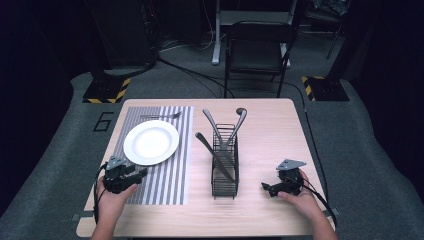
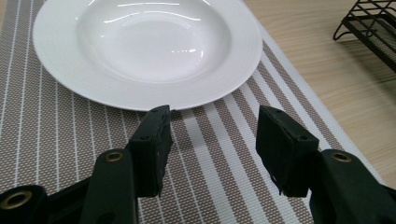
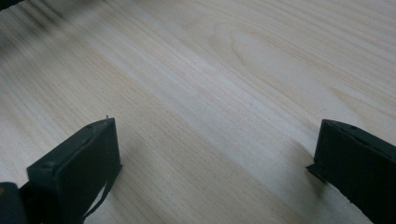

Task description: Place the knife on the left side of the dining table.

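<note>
A white plate (image 1: 151, 142) rests on a grey striped placemat (image 1: 170, 180) at the table's left, with a fork (image 1: 160, 116) lying beyond it. My left gripper (image 1: 141, 173) hovers over the mat just below the plate's near rim. In the left gripper view the plate (image 2: 144, 46) lies right ahead of my left gripper (image 2: 213, 116), whose jaws stand open over the mat (image 2: 56, 140) with nothing between them. My right gripper (image 1: 265, 187) sits near the table's right front. In the right gripper view the right gripper (image 3: 217, 126) is open over bare wood.
A black wire caddy (image 1: 225, 170) stands mid-table holding a spoon (image 1: 240, 120), a knife (image 1: 210, 150) and another utensil; its corner (image 2: 373, 28) is at upper right in the left gripper view. A black chair (image 1: 257, 47) stands beyond the wooden table (image 1: 270, 130).
</note>
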A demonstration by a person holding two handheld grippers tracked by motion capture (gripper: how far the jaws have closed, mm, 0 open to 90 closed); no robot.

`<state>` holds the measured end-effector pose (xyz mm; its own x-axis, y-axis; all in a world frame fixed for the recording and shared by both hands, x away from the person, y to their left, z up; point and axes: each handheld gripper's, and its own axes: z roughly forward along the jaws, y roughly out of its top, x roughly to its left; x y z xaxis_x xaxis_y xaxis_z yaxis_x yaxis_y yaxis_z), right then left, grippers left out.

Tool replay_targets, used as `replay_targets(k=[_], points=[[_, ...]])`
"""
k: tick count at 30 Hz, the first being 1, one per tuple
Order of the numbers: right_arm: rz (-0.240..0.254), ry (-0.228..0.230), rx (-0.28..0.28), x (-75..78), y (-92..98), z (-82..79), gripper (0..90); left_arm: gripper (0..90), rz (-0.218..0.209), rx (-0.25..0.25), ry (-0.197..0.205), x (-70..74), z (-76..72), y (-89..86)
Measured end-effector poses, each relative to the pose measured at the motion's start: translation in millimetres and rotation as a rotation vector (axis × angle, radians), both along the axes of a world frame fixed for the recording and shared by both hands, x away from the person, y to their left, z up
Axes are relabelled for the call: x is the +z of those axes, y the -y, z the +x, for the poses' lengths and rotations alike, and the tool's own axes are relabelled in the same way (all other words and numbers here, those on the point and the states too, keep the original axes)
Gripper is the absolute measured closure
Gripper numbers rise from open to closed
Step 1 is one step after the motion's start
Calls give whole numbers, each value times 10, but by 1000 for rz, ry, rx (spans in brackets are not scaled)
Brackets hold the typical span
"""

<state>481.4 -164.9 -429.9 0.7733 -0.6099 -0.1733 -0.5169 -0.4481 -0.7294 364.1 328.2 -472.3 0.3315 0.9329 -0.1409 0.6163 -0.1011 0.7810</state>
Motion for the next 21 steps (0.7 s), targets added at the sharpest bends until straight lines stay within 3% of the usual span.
replay_targets(k=[21], points=[[0,0,0,0,0,0,0,457,-13,-83,-27,94,32,374]])
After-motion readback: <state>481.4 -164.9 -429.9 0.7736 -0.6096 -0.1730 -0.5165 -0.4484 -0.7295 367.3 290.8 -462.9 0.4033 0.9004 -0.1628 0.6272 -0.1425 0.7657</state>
